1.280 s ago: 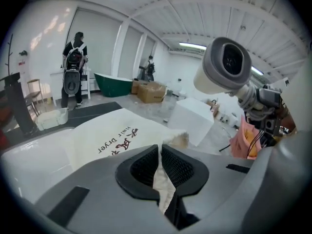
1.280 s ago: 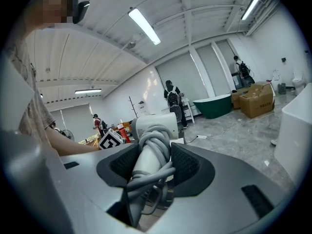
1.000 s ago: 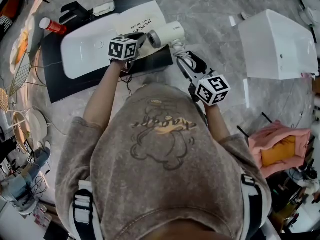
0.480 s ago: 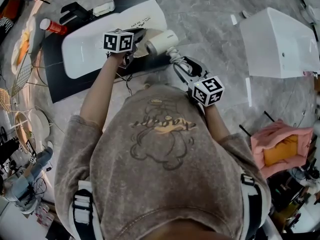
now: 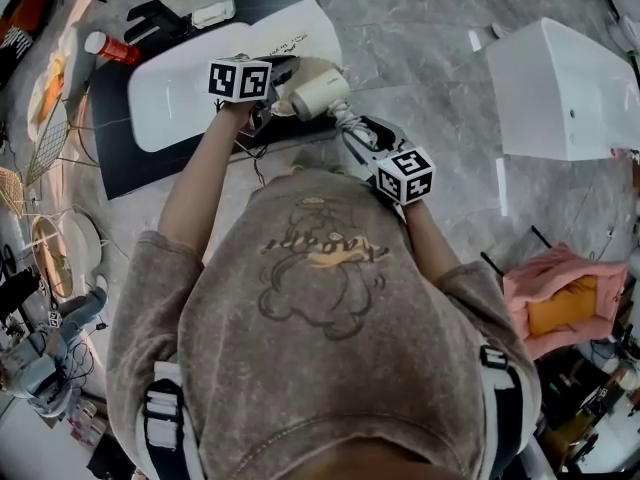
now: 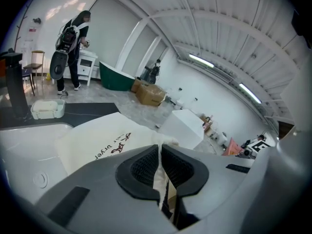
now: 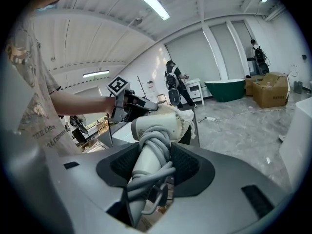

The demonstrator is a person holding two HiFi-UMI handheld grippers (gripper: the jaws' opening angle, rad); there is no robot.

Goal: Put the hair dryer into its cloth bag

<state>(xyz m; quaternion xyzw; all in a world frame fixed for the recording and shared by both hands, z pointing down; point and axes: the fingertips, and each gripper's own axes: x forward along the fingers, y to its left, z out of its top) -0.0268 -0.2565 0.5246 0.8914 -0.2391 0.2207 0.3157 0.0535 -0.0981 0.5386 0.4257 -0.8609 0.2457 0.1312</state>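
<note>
A white hair dryer point(image 5: 318, 92) with its grey cord wound round the handle hangs in my right gripper point(image 5: 357, 130), whose jaws are shut on the handle point(image 7: 146, 165). Its barrel point(image 7: 155, 126) points into the gathered mouth of the cream cloth bag point(image 7: 184, 115). The bag point(image 5: 285, 40), printed with dark lettering point(image 6: 113, 148), lies over a white basin. My left gripper point(image 5: 281, 68) is shut on the bag's edge point(image 6: 160, 174) and holds it lifted, just left of the barrel. From the right gripper view the left gripper point(image 7: 130, 104) shows behind the dryer.
The white basin point(image 5: 170, 98) lies on a black mat point(image 5: 110, 158) on the grey floor. A red-capped bottle point(image 5: 108, 46) lies at the mat's far left. A white box point(image 5: 570, 88) stands at the right, pink cloth point(image 5: 555, 298) lower right. A person point(image 6: 70, 48) stands far off.
My right gripper has carried the dryer left and lower, so its barrel now meets the bag mouth. My left gripper has lifted the bag edge a little.
</note>
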